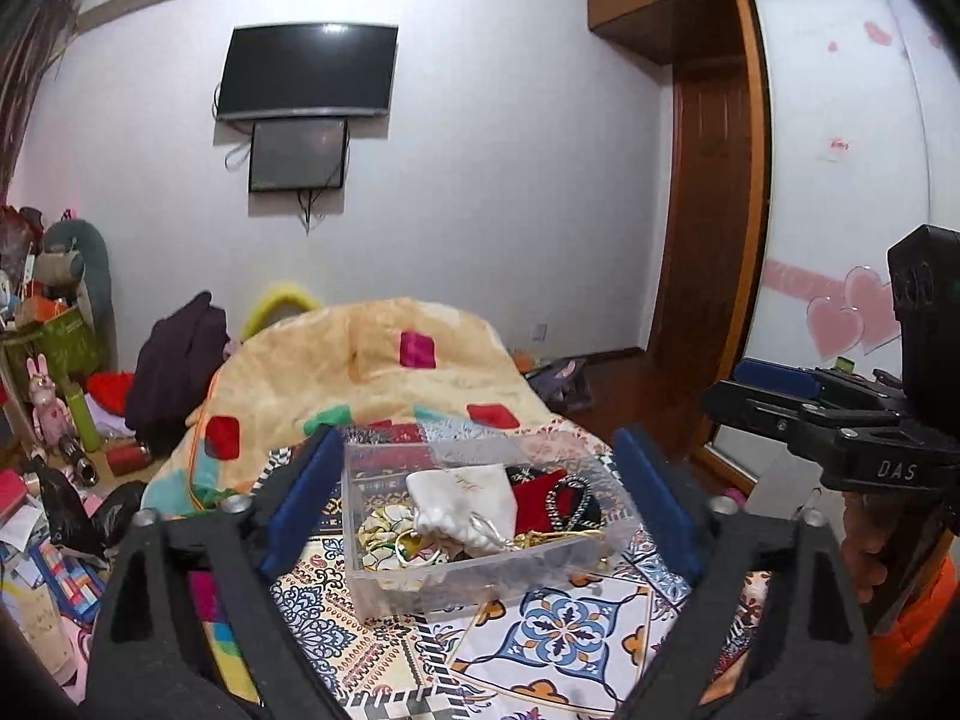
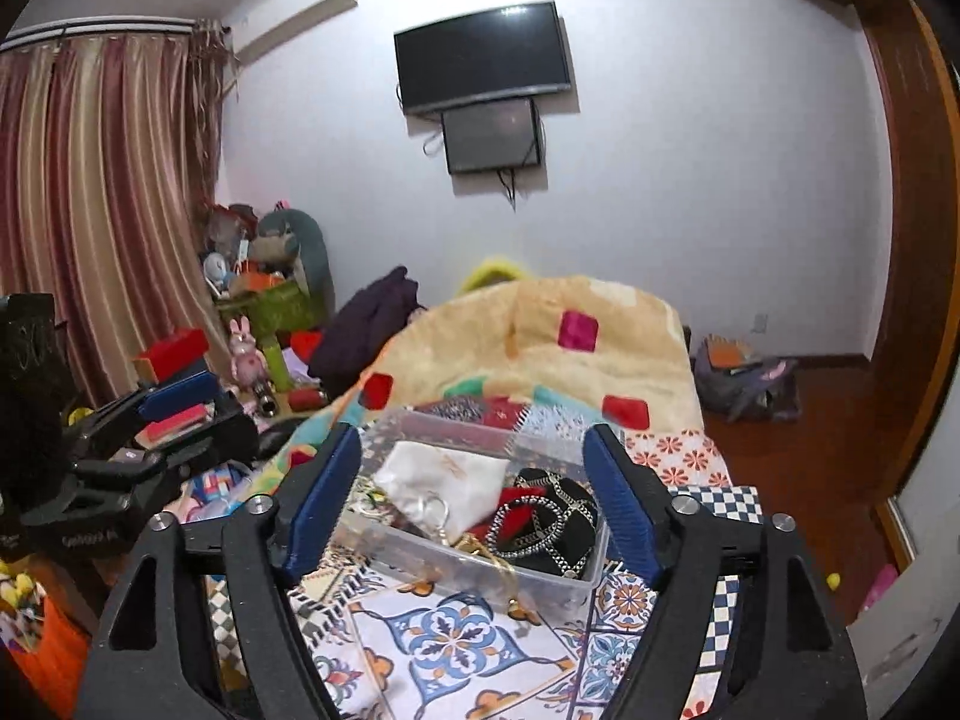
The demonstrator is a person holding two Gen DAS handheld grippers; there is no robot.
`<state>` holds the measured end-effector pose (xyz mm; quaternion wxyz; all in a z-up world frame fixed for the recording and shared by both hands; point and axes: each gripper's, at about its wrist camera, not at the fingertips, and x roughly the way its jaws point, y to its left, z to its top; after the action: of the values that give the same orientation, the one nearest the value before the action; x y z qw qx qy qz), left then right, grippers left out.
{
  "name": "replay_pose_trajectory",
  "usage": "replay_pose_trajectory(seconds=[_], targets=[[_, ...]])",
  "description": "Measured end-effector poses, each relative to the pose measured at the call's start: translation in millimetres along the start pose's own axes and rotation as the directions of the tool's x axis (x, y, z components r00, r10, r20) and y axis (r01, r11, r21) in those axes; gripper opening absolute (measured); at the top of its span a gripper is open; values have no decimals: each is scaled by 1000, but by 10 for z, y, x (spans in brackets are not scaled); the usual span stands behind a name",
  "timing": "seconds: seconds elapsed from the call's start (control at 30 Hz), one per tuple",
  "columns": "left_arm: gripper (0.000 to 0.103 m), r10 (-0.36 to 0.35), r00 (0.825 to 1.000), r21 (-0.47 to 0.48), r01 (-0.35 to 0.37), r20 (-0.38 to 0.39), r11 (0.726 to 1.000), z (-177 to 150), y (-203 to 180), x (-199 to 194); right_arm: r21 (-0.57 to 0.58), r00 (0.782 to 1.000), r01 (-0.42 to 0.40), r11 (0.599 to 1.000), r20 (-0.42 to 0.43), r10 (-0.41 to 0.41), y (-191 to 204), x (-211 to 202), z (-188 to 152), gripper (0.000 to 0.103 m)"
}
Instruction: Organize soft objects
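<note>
Left gripper [image 1: 480, 516] spread wide, nothing between the blue pads [image 1: 303, 498], hovering just short of a clear plastic bin [image 1: 480, 576]. Right gripper [image 2: 474, 504] likewise wide apart and empty, framing the same bin [image 2: 540, 582] from slightly further right. Each tool visible at the edge of the other's view.

Inside bin: white drawstring pouch [image 1: 465, 501] in the middle, black-and-red pouch with chain [image 1: 561, 501] to its right, floral fabric piece [image 1: 384, 531] at left, gold cord [image 1: 558, 537] trailing along the front wall.

Bin sitting on patterned bedspread [image 1: 564, 630]. Behind it, heaped yellow blanket [image 1: 372, 372]. Wall-mounted TV [image 1: 307, 72] beyond, clutter on left.
</note>
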<state>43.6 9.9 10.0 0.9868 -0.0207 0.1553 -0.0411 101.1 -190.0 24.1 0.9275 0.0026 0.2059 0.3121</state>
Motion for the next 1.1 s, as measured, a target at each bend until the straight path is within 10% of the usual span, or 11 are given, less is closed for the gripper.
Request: replay_pose_trajectory(seconds=[0.23,1.1], targets=[[102,-10,999,22,9,37,1000,-44,-133,-210,-9,997,25,1000,73,-25,107,-198,-94,103],[103,0,999,11,0,36,1000,-147,-138,-196,-1,994,39,999,102,-39,64,-259,-222,103]])
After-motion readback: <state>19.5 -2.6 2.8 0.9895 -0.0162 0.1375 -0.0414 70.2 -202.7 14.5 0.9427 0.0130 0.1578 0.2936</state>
